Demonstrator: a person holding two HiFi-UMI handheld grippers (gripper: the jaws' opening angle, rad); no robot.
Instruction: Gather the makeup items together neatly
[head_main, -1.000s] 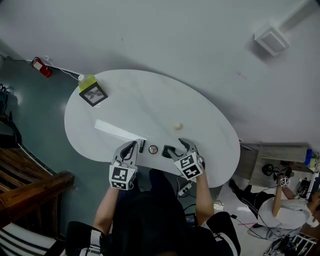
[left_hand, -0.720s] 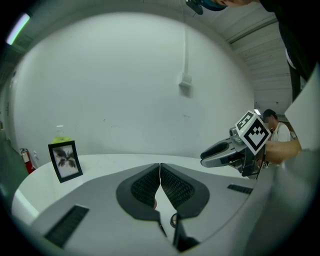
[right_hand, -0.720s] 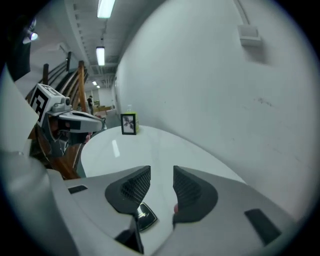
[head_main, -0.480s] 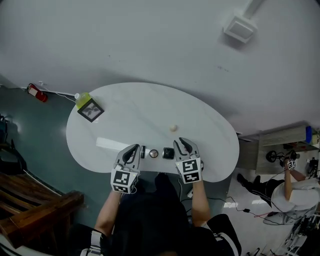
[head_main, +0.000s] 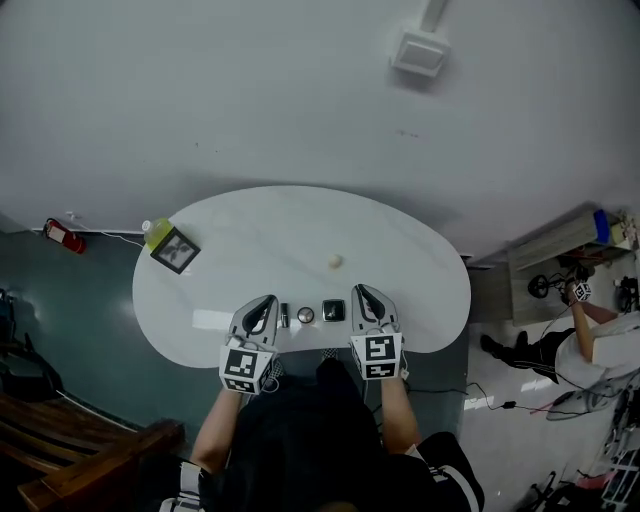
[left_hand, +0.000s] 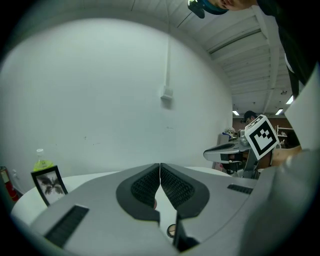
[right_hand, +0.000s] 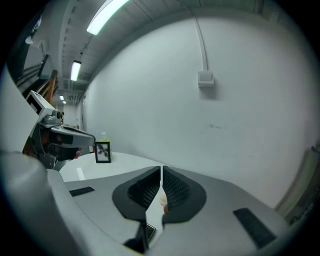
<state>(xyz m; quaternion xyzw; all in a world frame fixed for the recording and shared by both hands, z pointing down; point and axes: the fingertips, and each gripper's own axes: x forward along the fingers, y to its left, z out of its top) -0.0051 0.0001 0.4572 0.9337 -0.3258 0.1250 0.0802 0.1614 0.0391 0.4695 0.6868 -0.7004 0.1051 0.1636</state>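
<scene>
Three makeup items lie in a row near the white table's (head_main: 400, 250) front edge: a slim dark tube (head_main: 284, 316), a round compact (head_main: 306, 315) and a black square compact (head_main: 334, 311). A beige sponge (head_main: 334, 261) sits apart, farther back. My left gripper (head_main: 262, 305) hovers just left of the row, shut and empty, its pads meeting (left_hand: 160, 167). My right gripper (head_main: 362, 297) hovers just right of the row. Its jaws have just been closing and now meet with nothing between them (right_hand: 161, 172). Under the jaws the round compact (left_hand: 171, 230) and the square compact (right_hand: 148, 231) peek out.
A small framed picture (head_main: 175, 250) and a green bottle (head_main: 155, 232) stand at the table's far left edge. A red extinguisher (head_main: 60, 236) lies on the floor at the left. A person (head_main: 590, 340) sits beyond the table's right end. The wall stands behind the table.
The right gripper, which stood open around the black square compact, has left it on the table, lifted and shut. The left gripper has risen too. Both now point more level.
</scene>
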